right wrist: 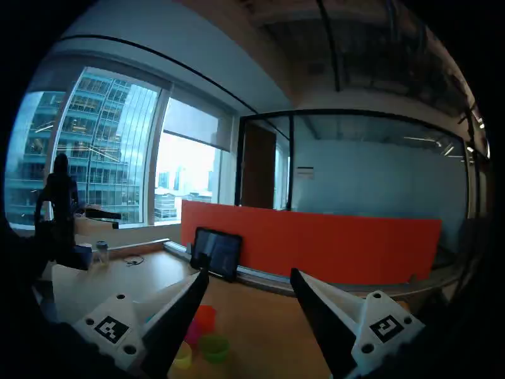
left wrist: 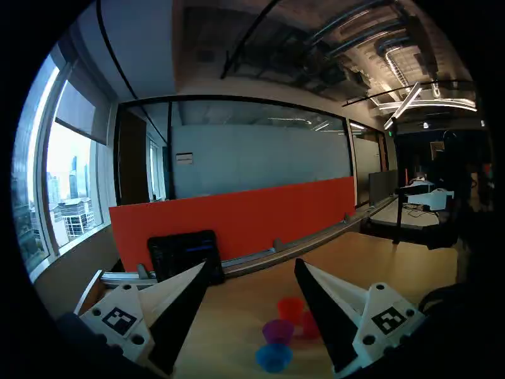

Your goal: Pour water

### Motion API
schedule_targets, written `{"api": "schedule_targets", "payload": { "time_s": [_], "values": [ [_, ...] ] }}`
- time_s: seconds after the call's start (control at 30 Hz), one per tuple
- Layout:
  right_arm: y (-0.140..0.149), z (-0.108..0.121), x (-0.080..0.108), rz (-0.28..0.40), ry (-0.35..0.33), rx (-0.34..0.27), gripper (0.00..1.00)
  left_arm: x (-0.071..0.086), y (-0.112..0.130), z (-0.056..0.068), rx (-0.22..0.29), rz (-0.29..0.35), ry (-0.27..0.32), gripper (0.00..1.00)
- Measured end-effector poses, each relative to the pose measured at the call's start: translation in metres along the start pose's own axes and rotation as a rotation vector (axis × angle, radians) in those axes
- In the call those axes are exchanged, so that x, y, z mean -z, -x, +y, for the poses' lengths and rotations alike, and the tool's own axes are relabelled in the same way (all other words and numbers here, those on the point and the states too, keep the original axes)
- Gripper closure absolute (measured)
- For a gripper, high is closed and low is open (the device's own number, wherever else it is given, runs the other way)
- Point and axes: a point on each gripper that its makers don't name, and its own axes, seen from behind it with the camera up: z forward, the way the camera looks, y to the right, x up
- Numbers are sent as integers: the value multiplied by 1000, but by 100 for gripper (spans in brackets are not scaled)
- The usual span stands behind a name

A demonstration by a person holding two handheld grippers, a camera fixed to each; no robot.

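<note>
Small plastic cups stand close together on the wooden desk (left wrist: 379, 265). In the left gripper view I see an orange cup (left wrist: 291, 308), a purple cup (left wrist: 278, 330), a blue cup (left wrist: 273, 357) and a pink one (left wrist: 309, 323) partly behind my right finger. My left gripper (left wrist: 251, 262) hovers above them, open and holding nothing. The right gripper view has an orange cup (right wrist: 204, 318), a pink cup (right wrist: 193, 331), a green cup (right wrist: 214, 347) and a yellow cup (right wrist: 182, 355) low between the fingers. My right gripper (right wrist: 249, 271) is open and holding nothing too.
A dark tablet (left wrist: 184, 252) (right wrist: 216, 251) leans against the orange divider (left wrist: 252, 215) (right wrist: 341, 243) at the desk's back edge. A small jar (right wrist: 101, 251) and a tall dark object (right wrist: 60, 208) stand at the far left by the windows. More desks (left wrist: 423, 202) lie to the right.
</note>
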Motion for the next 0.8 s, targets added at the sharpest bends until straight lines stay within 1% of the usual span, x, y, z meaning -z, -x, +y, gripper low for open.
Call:
{"api": "schedule_targets", "payload": {
  "time_s": [0.17, 0.4, 0.8],
  "values": [
    [6, -12, -5, -23, -61, 1, 0, -3, 10, 7, 1, -19, 44, 4],
    [23, -19, -13, -67, -118, 3, 0, -9, 32, 7, -2, -63, 79, 4],
    [71, -24, -29, -167, -189, 34, 0, -20, 87, 11, 3, -161, 139, 4]
  ]
}}
